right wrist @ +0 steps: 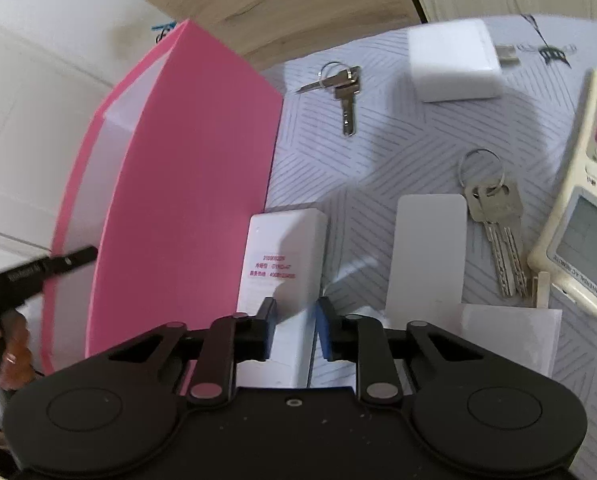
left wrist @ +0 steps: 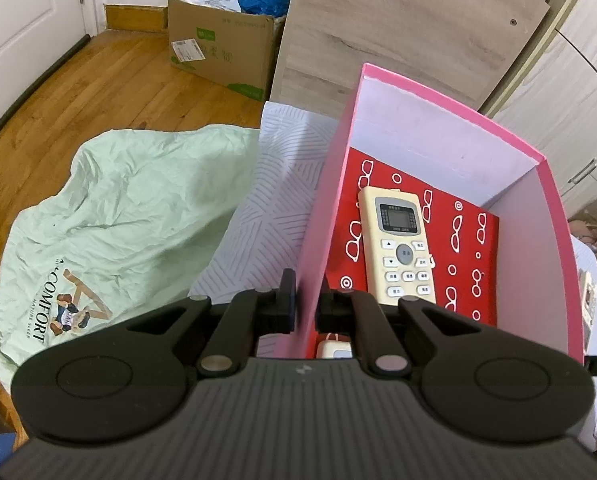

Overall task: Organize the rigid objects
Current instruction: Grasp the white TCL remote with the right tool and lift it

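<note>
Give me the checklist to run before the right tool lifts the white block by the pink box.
1. Pink box steadied: ok, the left tool is shut on its side wall.
2. White block between the pads of the right tool: ok.
3. Pads pressing on the block: cannot tell.
4. Room in the box: ok, the red floor beside the remote is bare.
5. White card outside the grip: ok, it lies apart, to the block's right.
6. Block free of the box's outer wall: cannot tell, they sit very close.
</note>
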